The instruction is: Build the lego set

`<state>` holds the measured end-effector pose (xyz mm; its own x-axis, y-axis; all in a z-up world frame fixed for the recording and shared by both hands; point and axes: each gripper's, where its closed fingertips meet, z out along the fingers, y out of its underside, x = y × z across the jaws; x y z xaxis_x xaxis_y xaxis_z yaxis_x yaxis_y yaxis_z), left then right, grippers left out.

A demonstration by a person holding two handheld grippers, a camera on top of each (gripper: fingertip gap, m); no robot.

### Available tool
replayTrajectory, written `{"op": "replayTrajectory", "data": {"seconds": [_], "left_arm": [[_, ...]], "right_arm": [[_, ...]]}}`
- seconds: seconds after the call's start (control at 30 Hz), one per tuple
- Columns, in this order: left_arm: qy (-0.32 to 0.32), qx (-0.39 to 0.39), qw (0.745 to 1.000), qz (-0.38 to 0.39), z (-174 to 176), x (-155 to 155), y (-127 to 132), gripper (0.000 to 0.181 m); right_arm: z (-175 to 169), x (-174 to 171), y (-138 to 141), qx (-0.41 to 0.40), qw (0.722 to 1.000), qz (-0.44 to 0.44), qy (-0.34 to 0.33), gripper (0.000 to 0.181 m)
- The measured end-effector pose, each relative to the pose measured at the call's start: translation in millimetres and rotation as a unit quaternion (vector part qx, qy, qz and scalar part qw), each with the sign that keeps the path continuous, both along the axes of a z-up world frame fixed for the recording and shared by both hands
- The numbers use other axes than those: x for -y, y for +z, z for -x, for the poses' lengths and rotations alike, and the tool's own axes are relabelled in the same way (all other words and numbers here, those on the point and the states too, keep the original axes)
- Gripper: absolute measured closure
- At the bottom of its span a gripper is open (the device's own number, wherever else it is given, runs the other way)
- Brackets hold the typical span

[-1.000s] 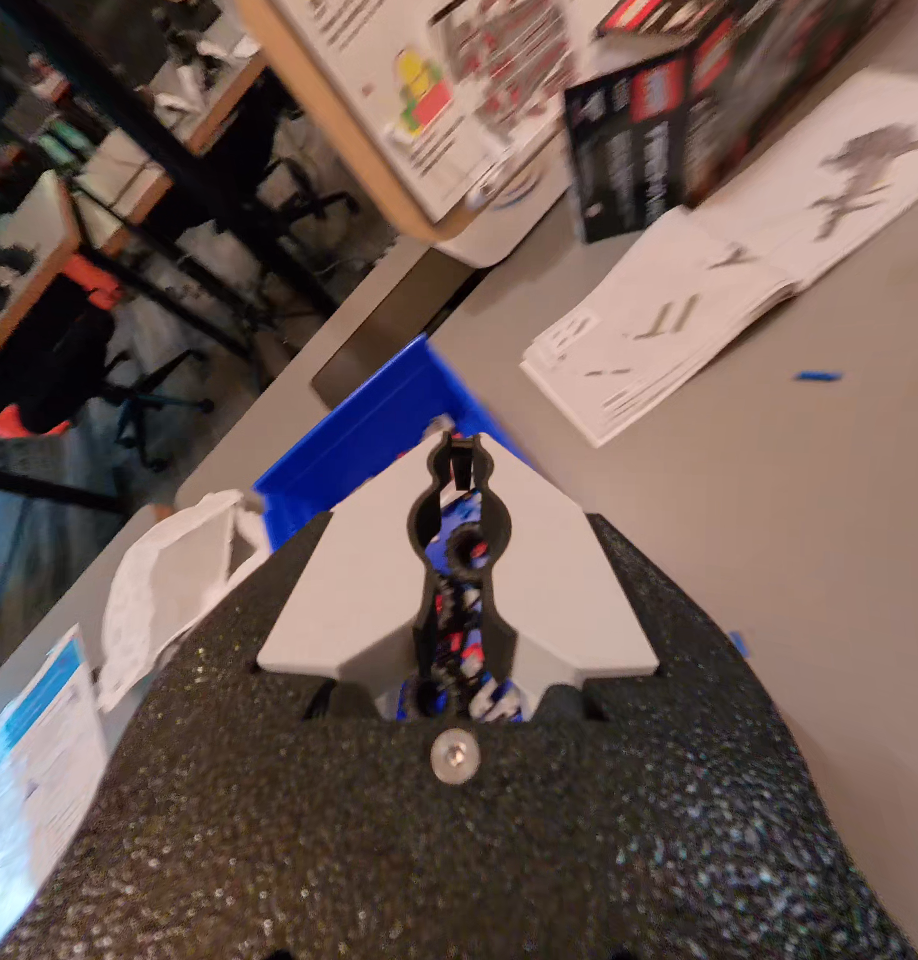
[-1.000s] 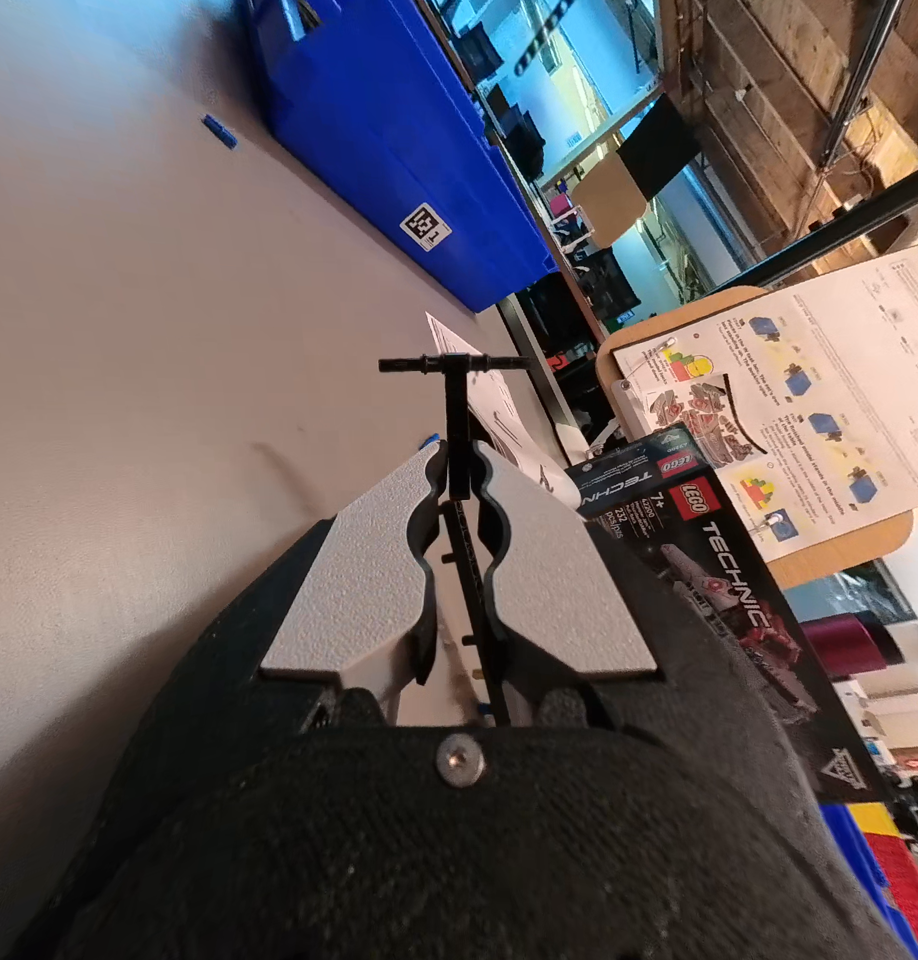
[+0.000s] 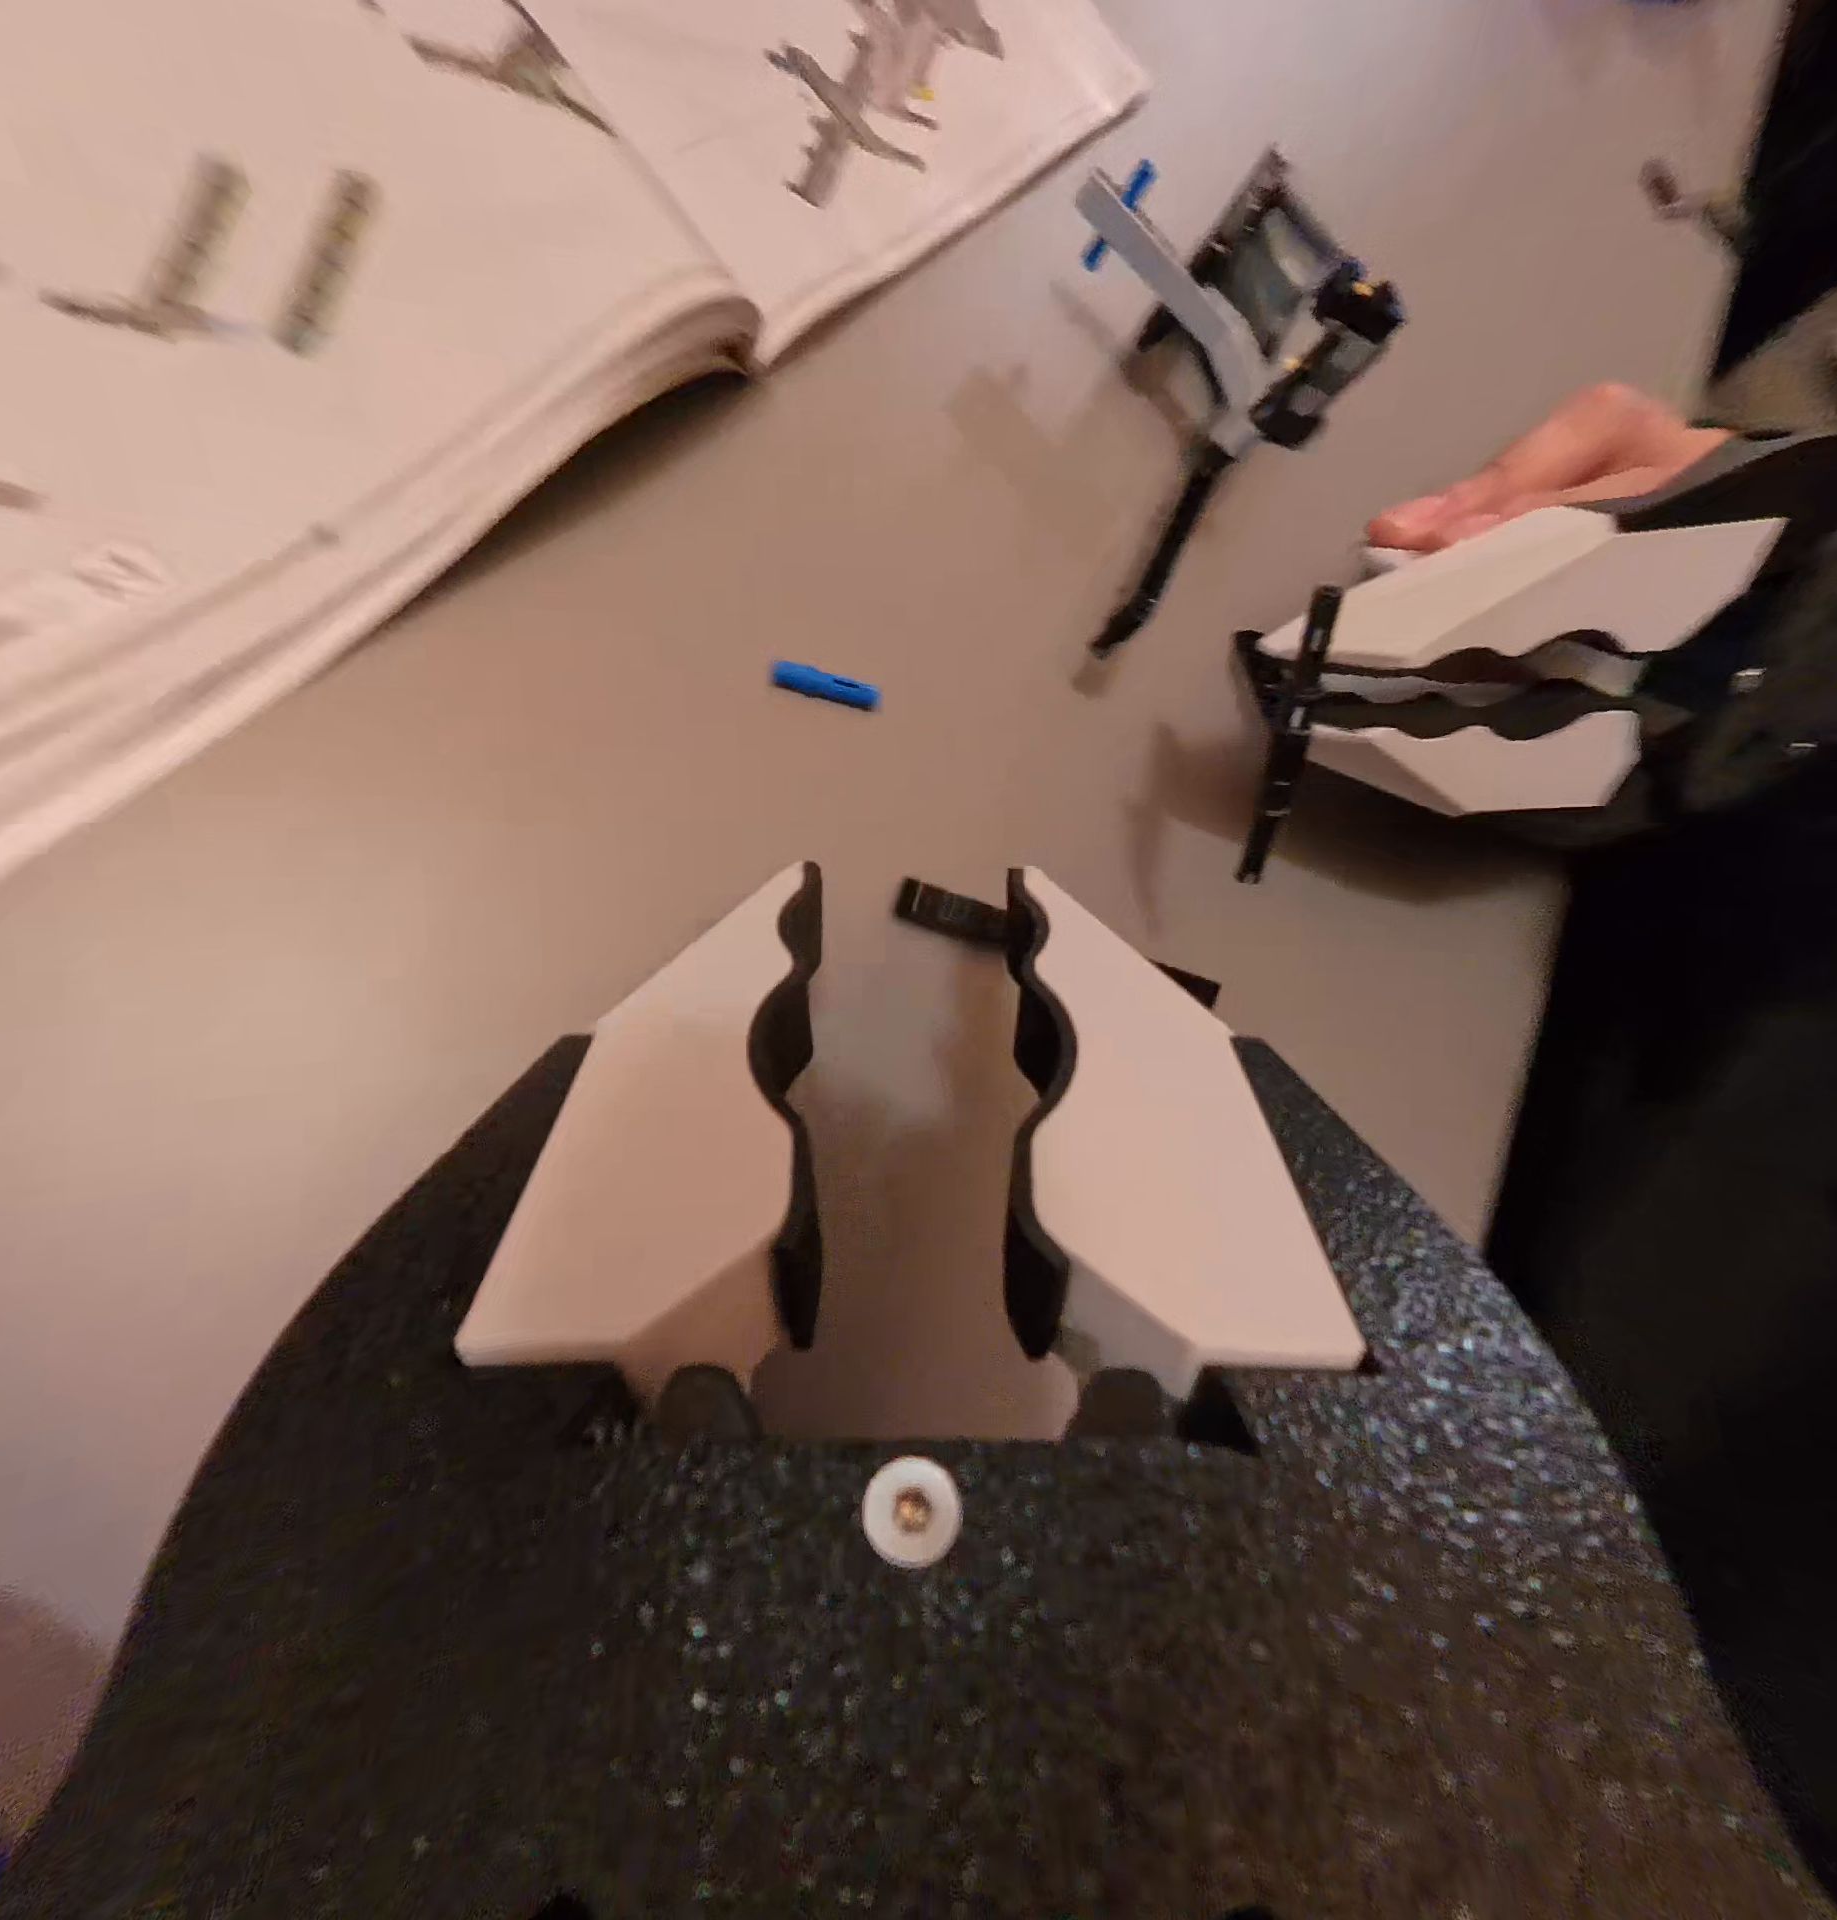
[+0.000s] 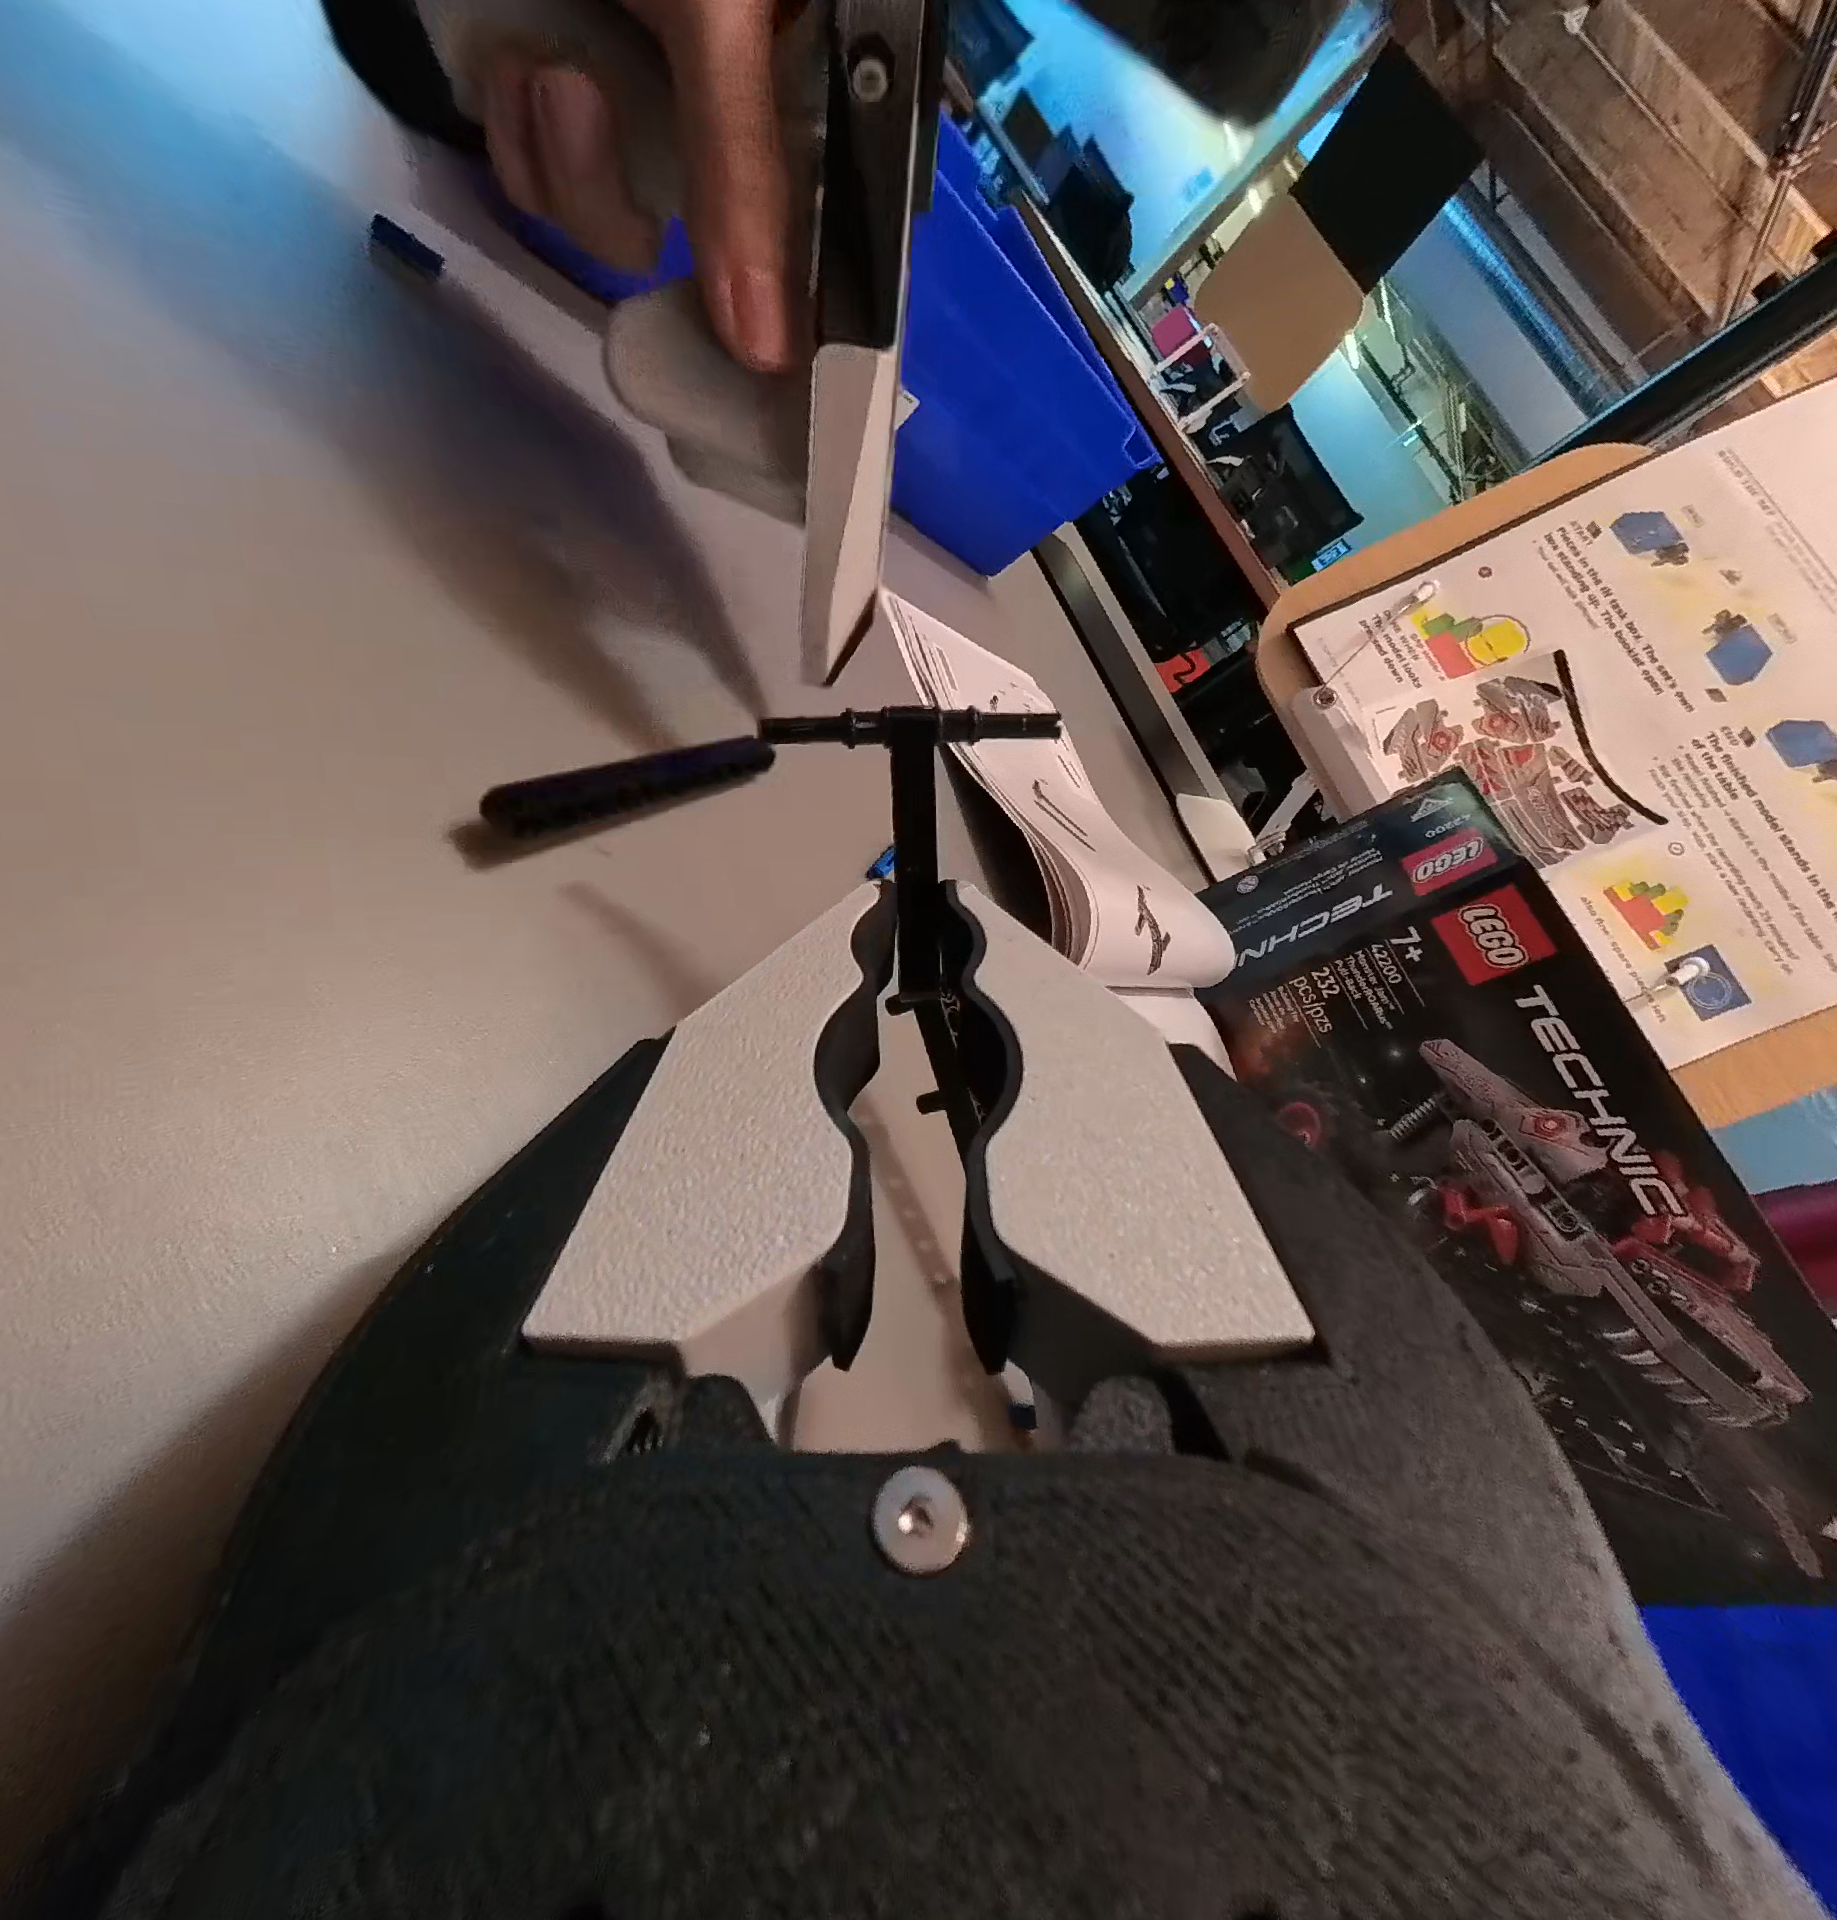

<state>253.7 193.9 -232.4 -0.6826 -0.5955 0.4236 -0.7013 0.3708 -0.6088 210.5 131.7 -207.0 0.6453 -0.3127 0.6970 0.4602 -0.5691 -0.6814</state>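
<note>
Above the black beam (image 3: 945, 912), left claw (image 3: 912, 883) gapes

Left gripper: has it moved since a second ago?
Yes. The left gripper left the blue bin, now open over the table by the instruction booklet and a black beam.

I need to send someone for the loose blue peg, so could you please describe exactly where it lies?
Start at the open instruction booklet on the grey table. Just off its near edge, between it and the left gripper with its open jaws, lies the small blue peg, flat and alone. It is the only blue loose piece there; the black beam nearer the jaws is dark and longer.
</note>
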Motion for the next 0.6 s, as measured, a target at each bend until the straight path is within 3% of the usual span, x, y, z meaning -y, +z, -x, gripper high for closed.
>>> {"op": "replayTrajectory", "data": {"seconds": [0.1, 0.2, 0.27, 0.47, 0.53, 0.6], "left_arm": [[0.017, 0.067, 0.998, -0.003, -5, -5, 24, 0.146], [-0.018, 0.077, 0.995, 0.054, 21, 20, 47, 0.141], [-0.039, 0.093, 0.994, 0.05, 34, 37, 46, 0.138], [-0.027, 0.095, 0.994, 0.036, 37, 54, 33, 0.159], [-0.018, 0.112, 0.992, 0.047, 34, 55, 37, 0.177], [-0.015, 0.131, 0.989, 0.063, 34, 58, 47, 0.177]], "right_arm": [[-2, 0, 0, -0.002, 1.0, -0.001, -0.006, 0.177], [-3, -1, 3, -0.006, 1.0, -0.01, -0.008, 0.177], [-2, -3, 4, -0.005, 1.0, -0.014, -0.004, 0.177], [2, -4, 21, 0.008, 0.998, -0.058, -0.001, 0.176], [0, -2, 23, 0.005, 0.998, -0.066, -0.008, 0.176], [-2, -1, 27, 0.005, 0.997, -0.078, -0.012, 0.176]]}}
